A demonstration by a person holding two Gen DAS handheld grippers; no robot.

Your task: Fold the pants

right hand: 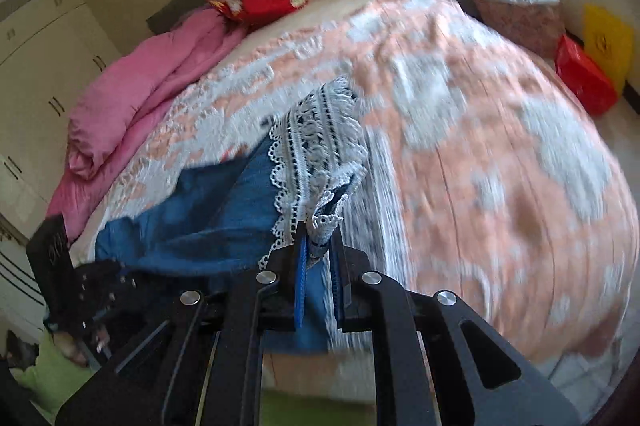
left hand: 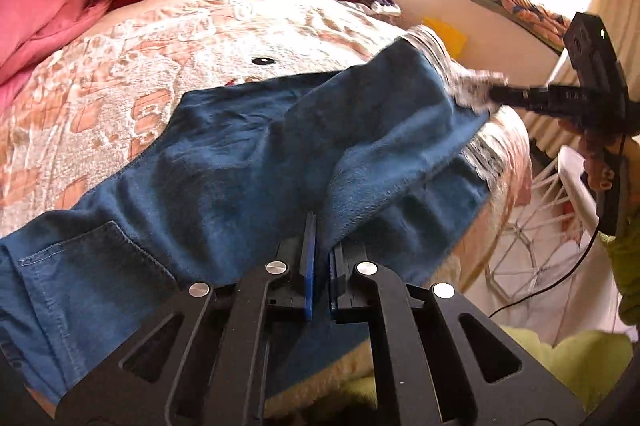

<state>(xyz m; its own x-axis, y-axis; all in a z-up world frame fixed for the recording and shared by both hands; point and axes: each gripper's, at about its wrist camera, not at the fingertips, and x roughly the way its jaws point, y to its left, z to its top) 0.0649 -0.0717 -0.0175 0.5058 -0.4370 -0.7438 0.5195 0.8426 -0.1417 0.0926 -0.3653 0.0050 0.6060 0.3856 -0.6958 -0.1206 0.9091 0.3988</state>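
Right now the blue jeans [left hand: 224, 154] are lying across the peach-and-white patterned bedspread [left hand: 120, 74] on the bed, waist and back pocket [left hand: 80, 258] toward the near left, legs running toward the far right edge. The left tongs [left hand: 320, 250] are pinching a raised ridge of denim near the middle of the garment, their blue pads nearly together with cloth between them. The right tongs [right hand: 320, 246] are pinching the white lace cuff [right hand: 316, 150] at a leg's end, which is hanging lifted off the bed. Judging by this, the step in hand is carrying the leg ends over toward the waist for a crosswise fold. The next move is probably calling for both grips staying firm while the cuff is being laid square onto the waistband, edges matching, without dragging the lower layer.
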